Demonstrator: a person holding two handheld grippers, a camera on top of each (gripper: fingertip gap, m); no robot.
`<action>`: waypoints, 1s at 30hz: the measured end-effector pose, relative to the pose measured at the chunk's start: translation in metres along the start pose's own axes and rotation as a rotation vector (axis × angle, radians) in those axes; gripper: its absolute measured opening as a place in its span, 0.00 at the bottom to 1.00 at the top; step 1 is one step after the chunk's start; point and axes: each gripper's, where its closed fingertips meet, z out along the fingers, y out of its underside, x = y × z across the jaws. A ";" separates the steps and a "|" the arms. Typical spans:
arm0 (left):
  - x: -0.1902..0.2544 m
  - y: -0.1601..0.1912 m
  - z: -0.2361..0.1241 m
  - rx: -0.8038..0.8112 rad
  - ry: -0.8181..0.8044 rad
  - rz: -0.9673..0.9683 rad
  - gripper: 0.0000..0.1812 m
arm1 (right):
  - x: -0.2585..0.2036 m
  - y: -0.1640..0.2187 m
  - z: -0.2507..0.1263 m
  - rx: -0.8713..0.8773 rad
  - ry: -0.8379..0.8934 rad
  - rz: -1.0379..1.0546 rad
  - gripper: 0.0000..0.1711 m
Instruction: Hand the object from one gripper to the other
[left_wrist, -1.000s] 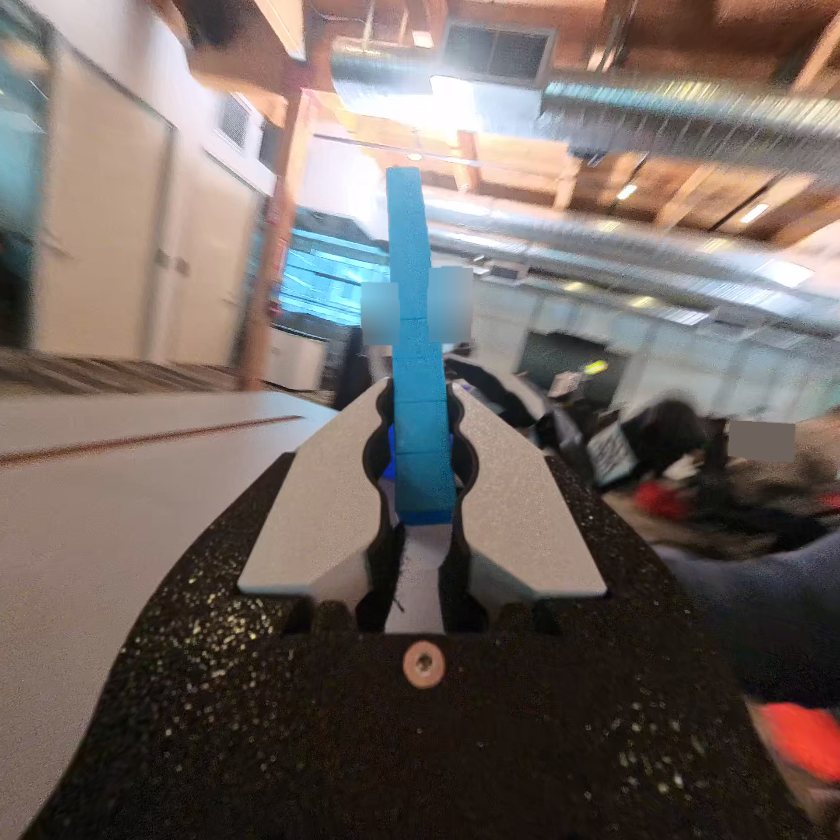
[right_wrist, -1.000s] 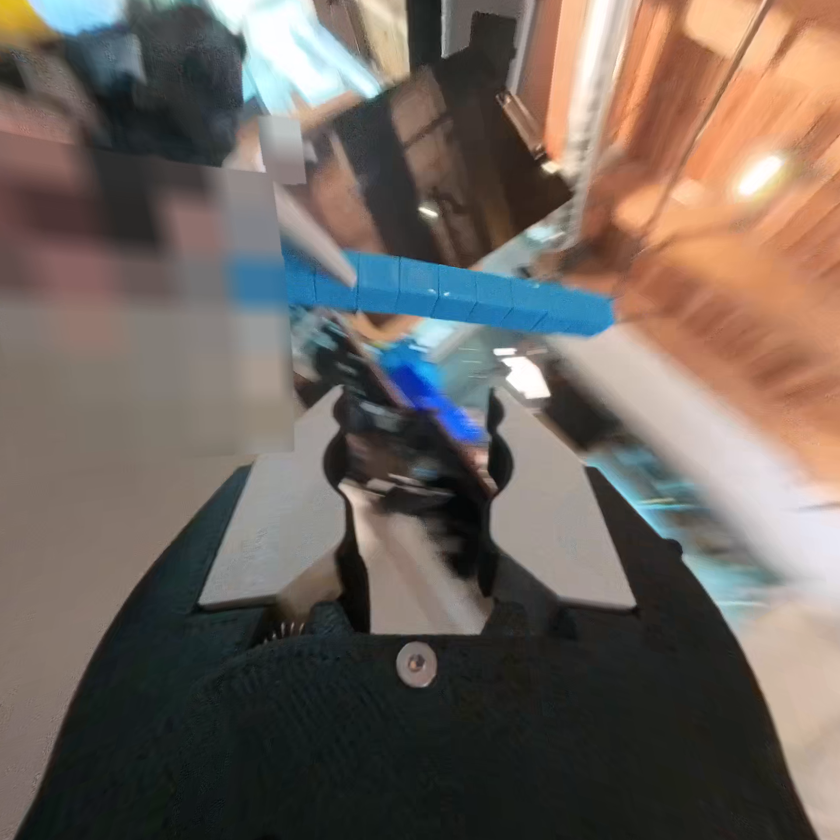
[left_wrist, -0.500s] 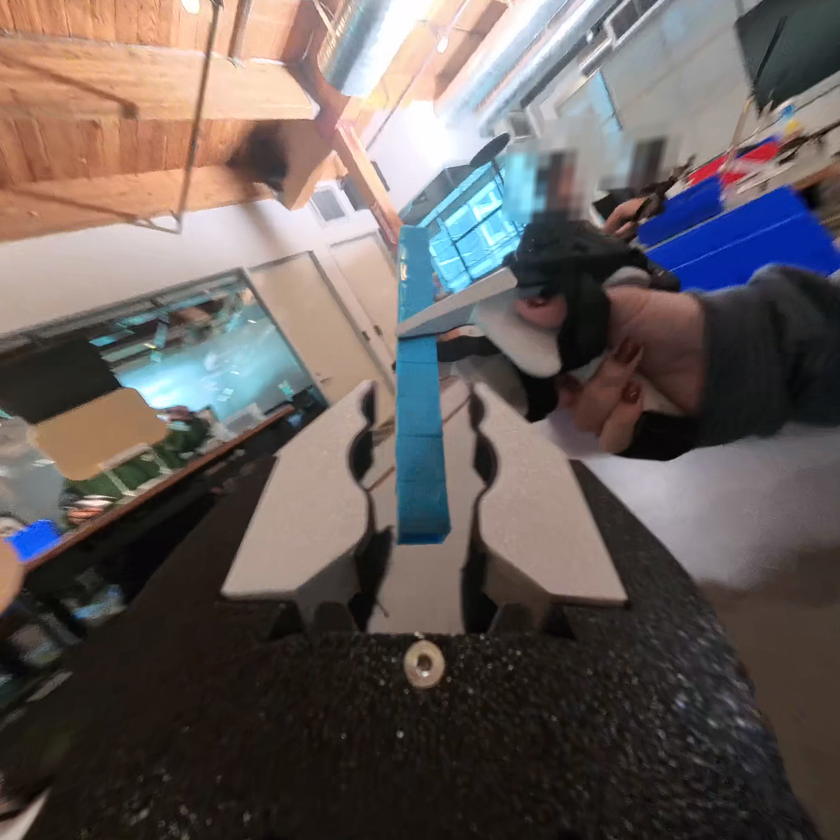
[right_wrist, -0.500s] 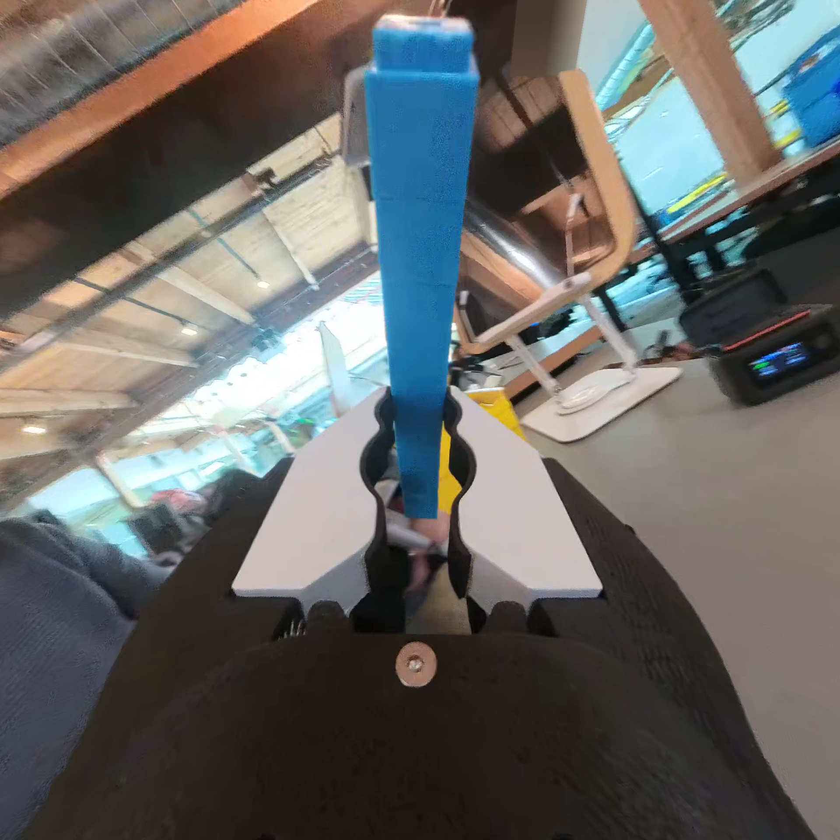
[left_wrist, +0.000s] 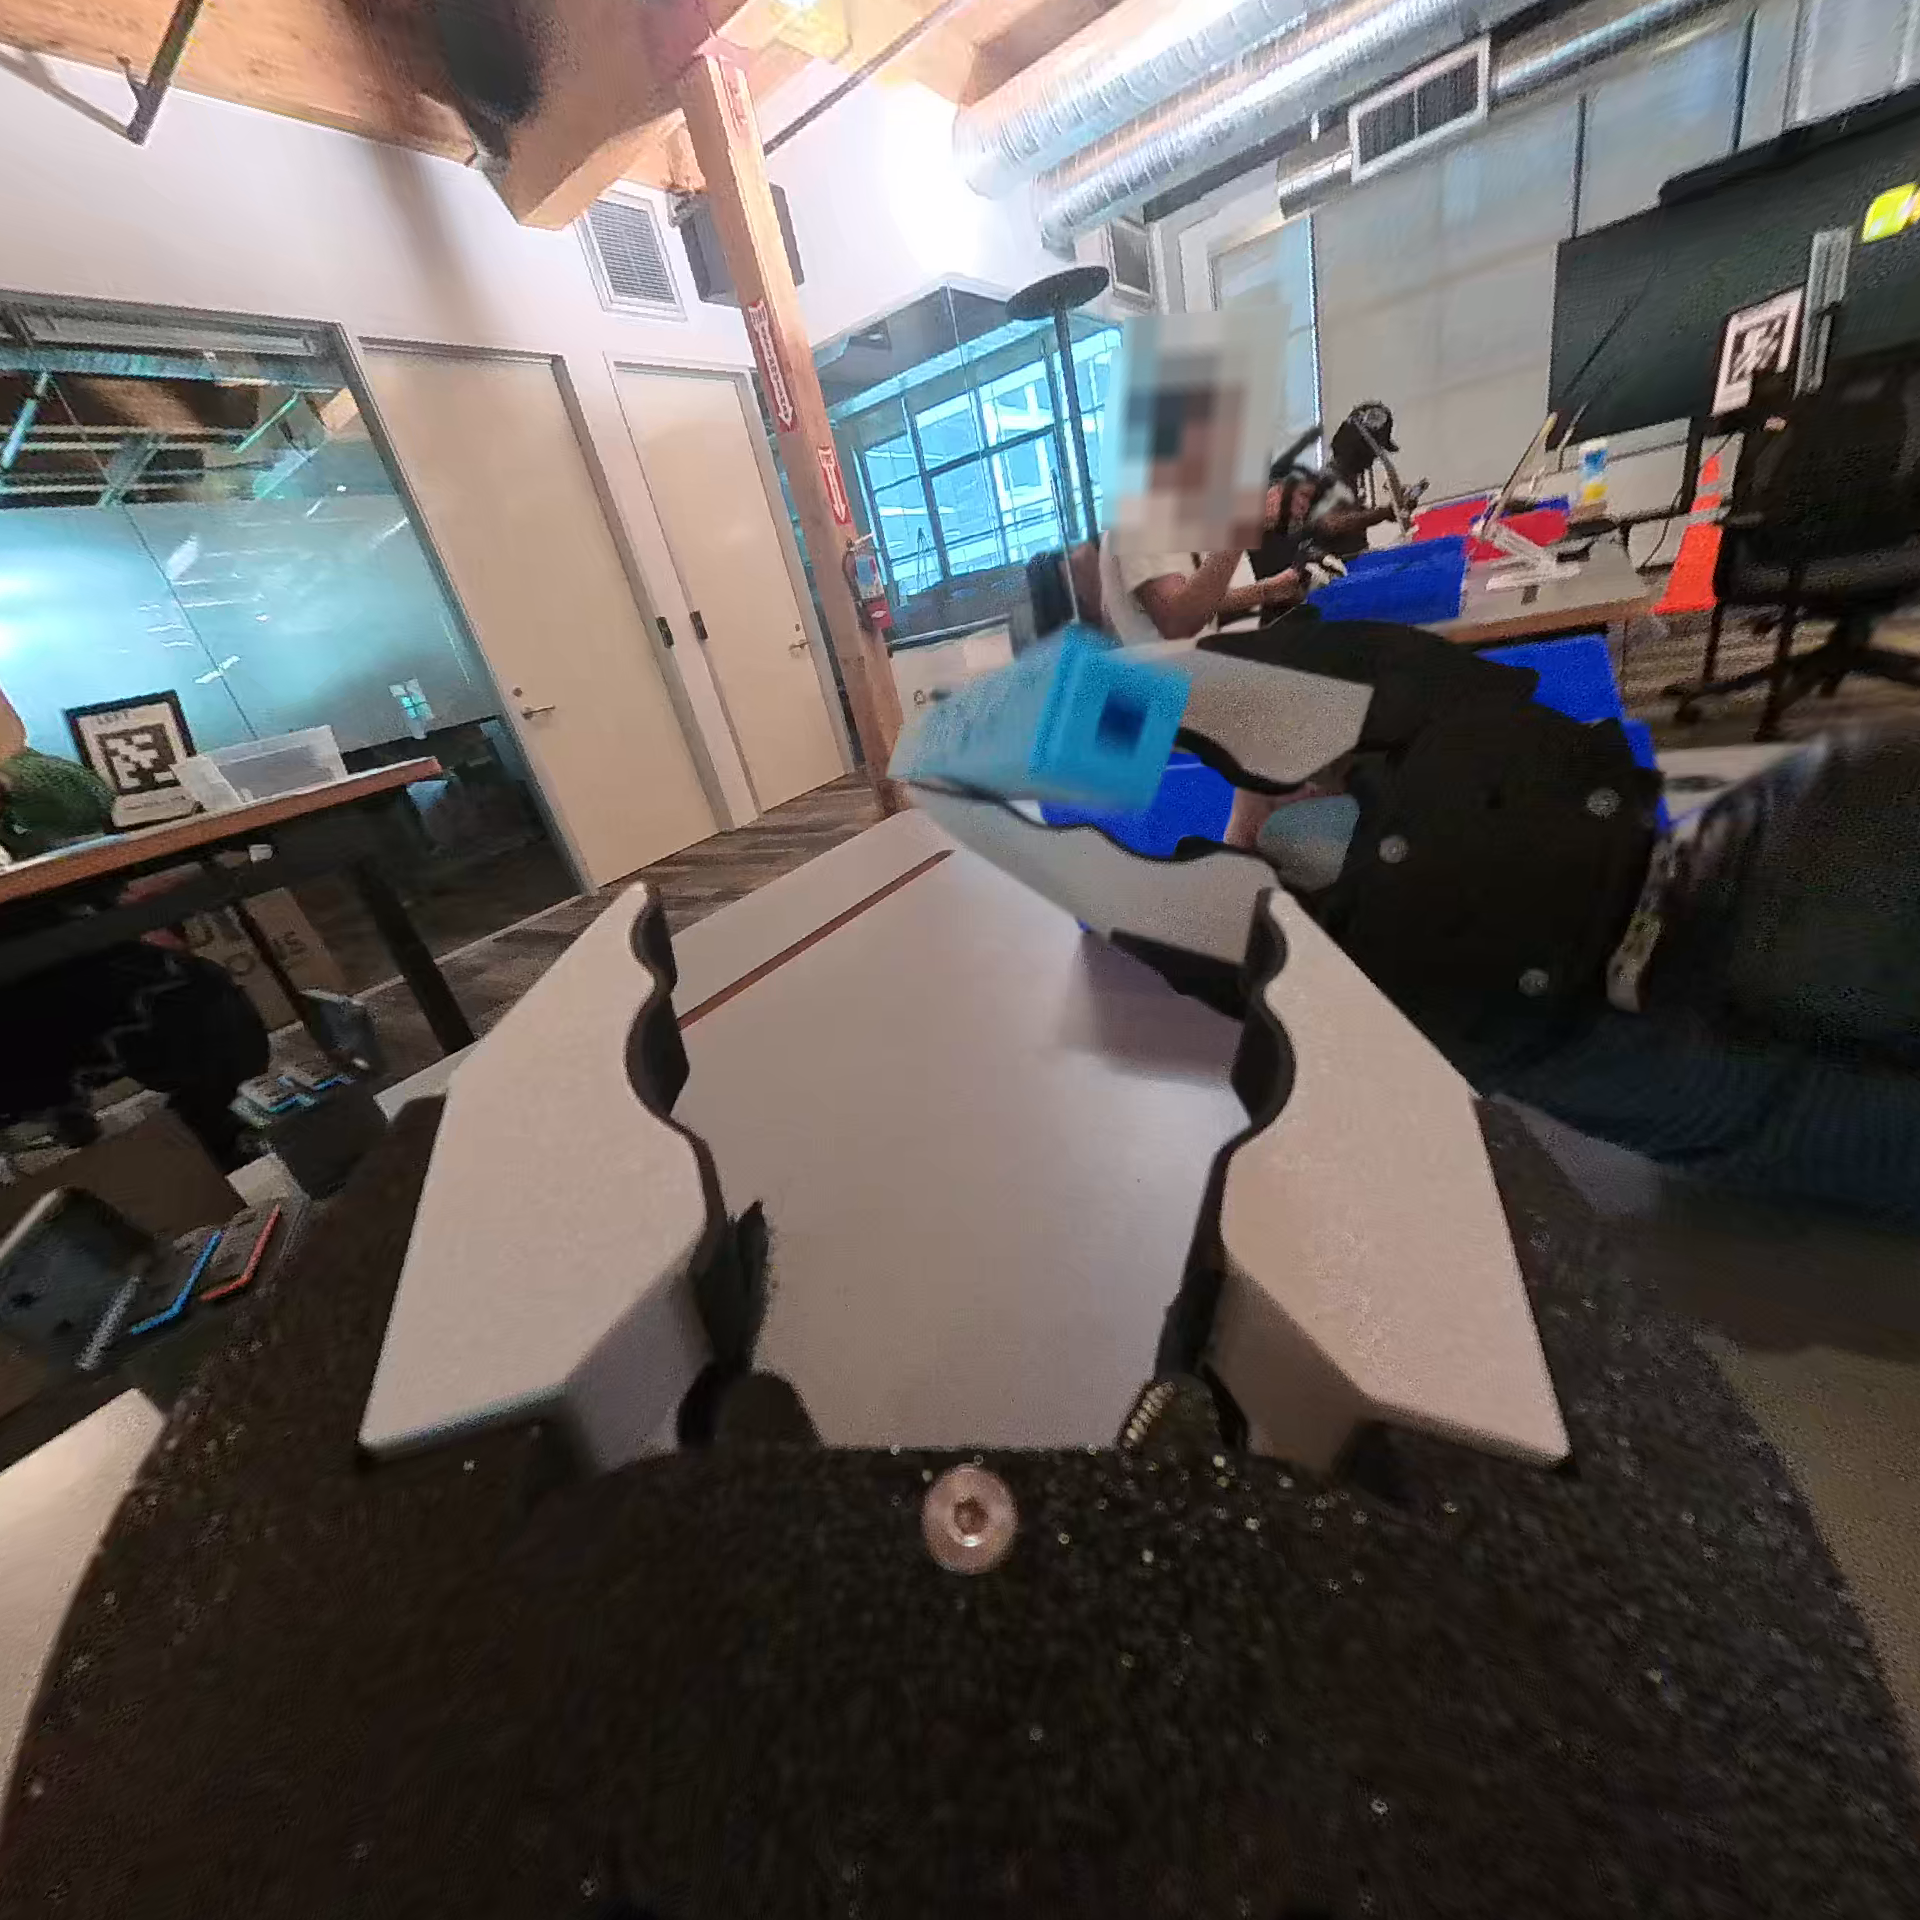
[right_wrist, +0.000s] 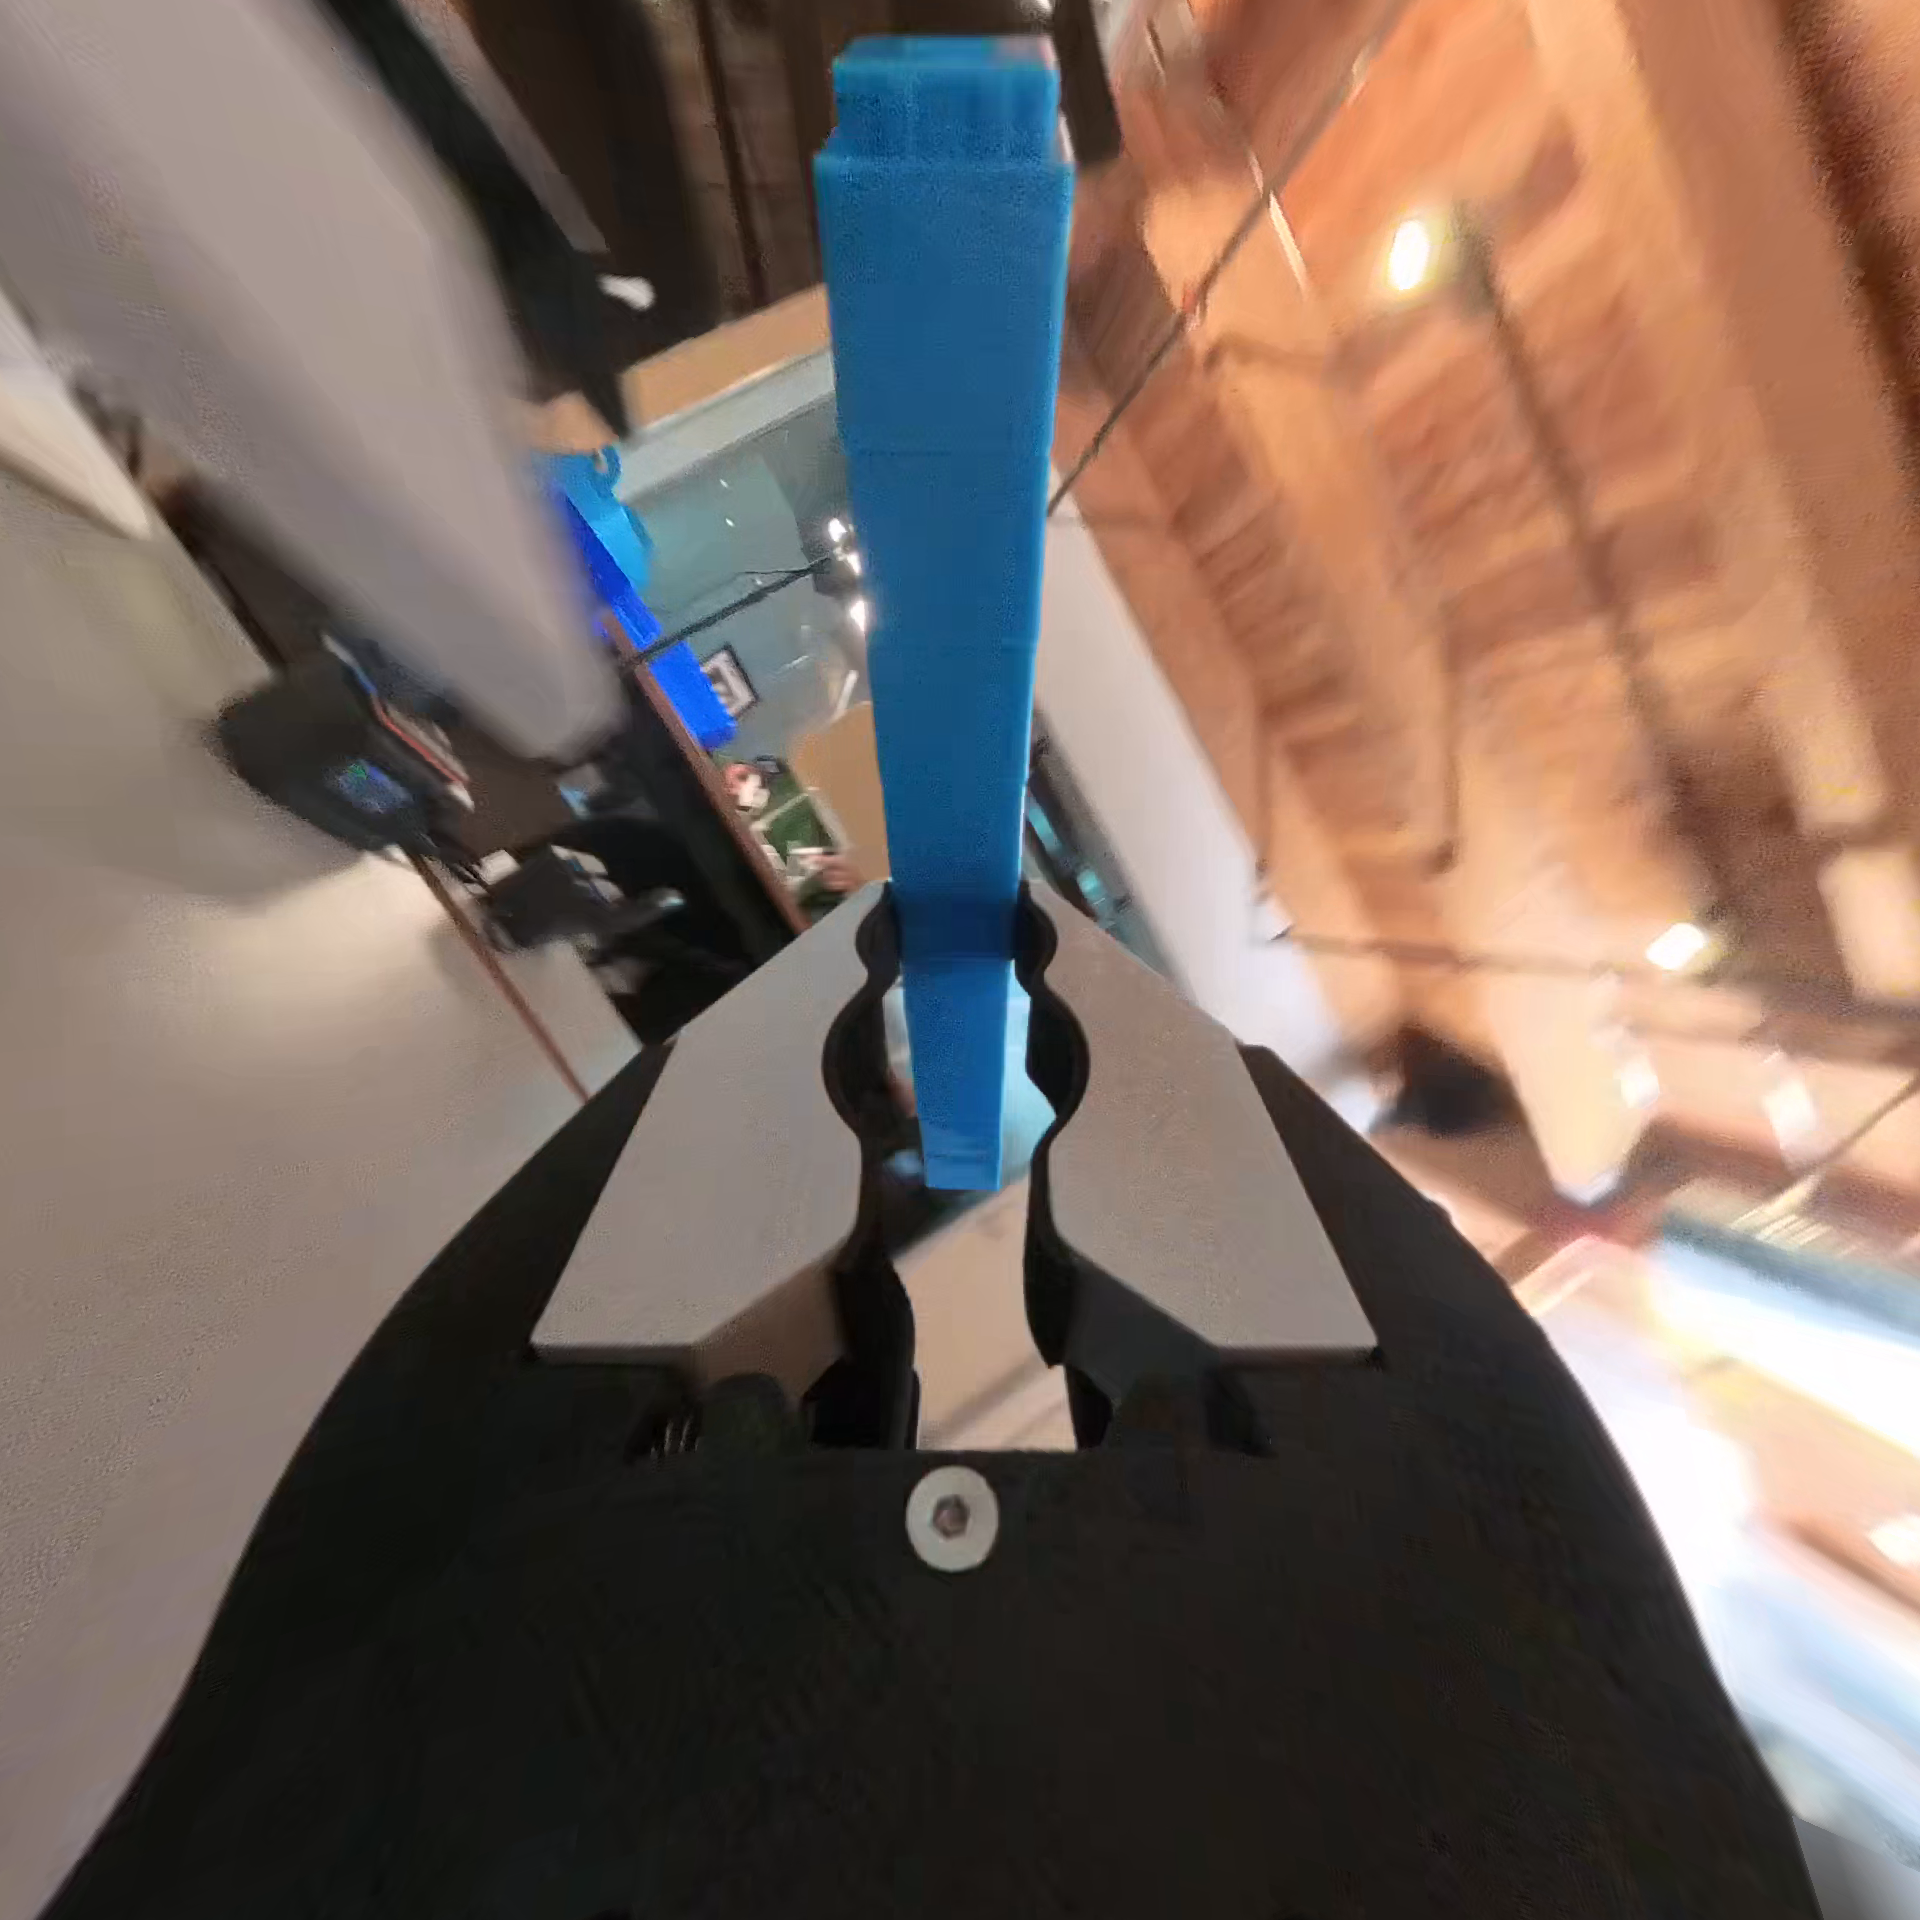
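Beyond the grey table (left_wrist: 935, 1039), right claw (right_wrist: 951, 925) grips blue bar (right_wrist: 951, 623); left claw (left_wrist: 951, 935) gapes empty.

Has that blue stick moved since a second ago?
Yes. The blue stick has left the left gripper, whose jaws now stand open and empty, and sits clamped in the right gripper.

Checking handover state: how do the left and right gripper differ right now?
The left gripper is wide open and empty; the right gripper is shut on the blue bar. Only grey tabletop shows between the left gripper's fingers, while the bar sticks out well past the right gripper's. Both share light grey fingers on a black body.
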 end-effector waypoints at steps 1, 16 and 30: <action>0.001 0.001 0.000 -0.003 -0.007 0.029 0.56 | -0.008 -0.004 0.000 0.016 -0.019 -0.071 0.12; 0.001 0.000 -0.003 -0.013 -0.052 0.184 0.11 | -0.042 -0.017 -0.002 0.105 -0.123 -0.222 0.12; -0.038 -0.007 -0.017 0.168 0.214 -0.794 0.10 | -0.041 0.004 -0.009 0.139 -0.212 -0.158 0.33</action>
